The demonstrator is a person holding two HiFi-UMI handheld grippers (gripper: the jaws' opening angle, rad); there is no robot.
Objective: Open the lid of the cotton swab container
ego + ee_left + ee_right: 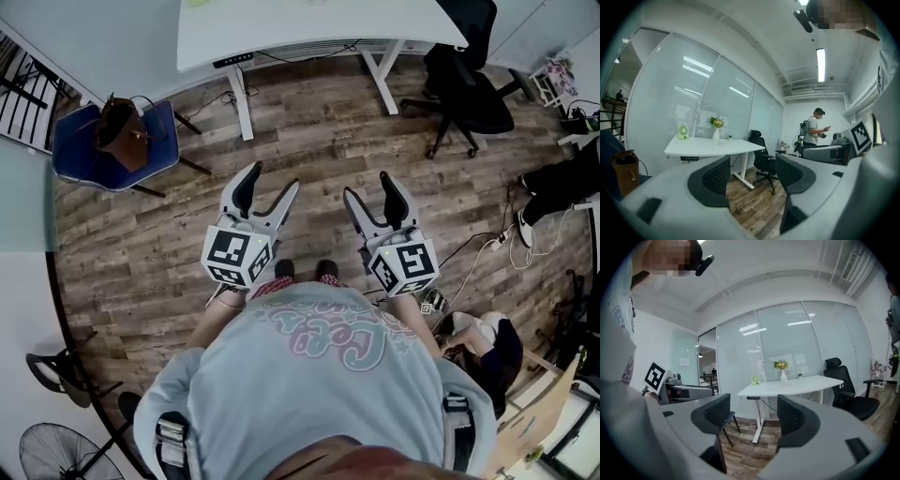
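Note:
I hold both grippers out at chest height above a wooden floor, pointing toward a white desk [309,28]. The left gripper [272,180] is open with nothing between its black pads [715,180]. The right gripper [367,186] is also open and empty, its pads [792,416] wide apart. On the desk [792,384] stand a small green fan [755,379], a white vase of flowers [783,375] and a tiny object I cannot make out. I cannot pick out a cotton swab container in any view.
A black office chair [464,84] stands right of the desk. At the left is a blue chair [84,150] with a brown bag [122,131] on it. Cables [487,248] trail at the right. Another person [814,131] stands further right, and a floor fan [52,455] sits behind me.

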